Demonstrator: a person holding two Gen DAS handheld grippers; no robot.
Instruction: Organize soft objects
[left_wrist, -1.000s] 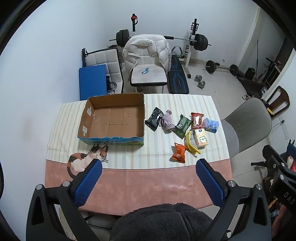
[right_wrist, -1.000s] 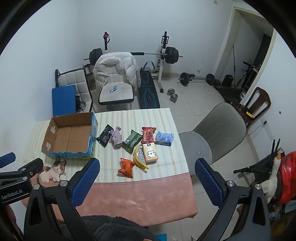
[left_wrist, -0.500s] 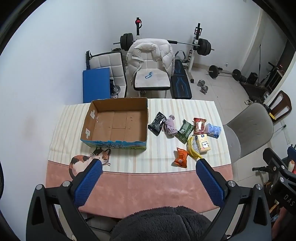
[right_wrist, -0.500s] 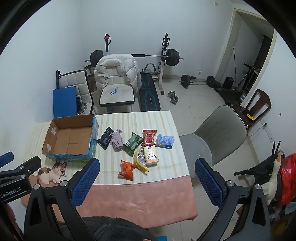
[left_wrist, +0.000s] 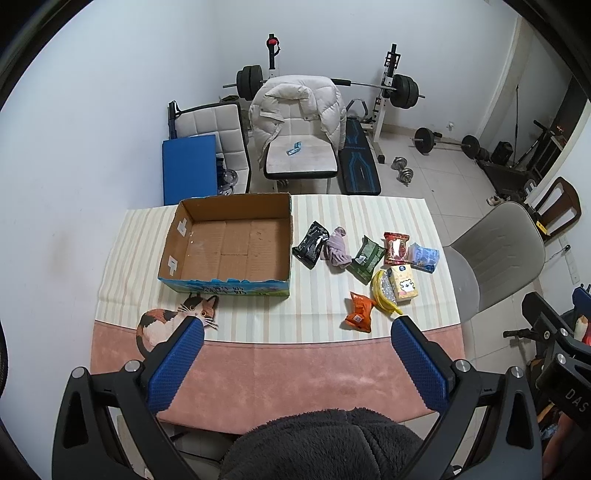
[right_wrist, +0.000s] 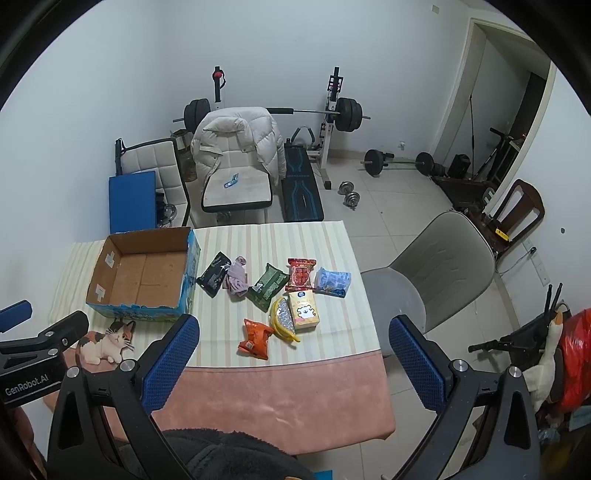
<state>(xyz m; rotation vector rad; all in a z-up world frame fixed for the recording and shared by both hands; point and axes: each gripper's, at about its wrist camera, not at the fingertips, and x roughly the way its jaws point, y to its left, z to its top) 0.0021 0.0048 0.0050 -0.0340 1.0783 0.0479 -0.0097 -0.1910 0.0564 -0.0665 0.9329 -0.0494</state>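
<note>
Blue-padded jaws of left gripper (left_wrist: 295, 328) and right gripper (right_wrist: 291, 328) spread wide, holding nothing, above table (left_wrist: 295, 362)

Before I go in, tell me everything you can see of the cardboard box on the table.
The cardboard box is open-topped, shallow and rectangular, with plain brown inside walls and floor, white stickers on its left inner wall, and blue printed outer sides. Nothing shows inside it. It sits flat on the striped tablecloth, left of the packets, with the toy cat just in front of it.
</note>
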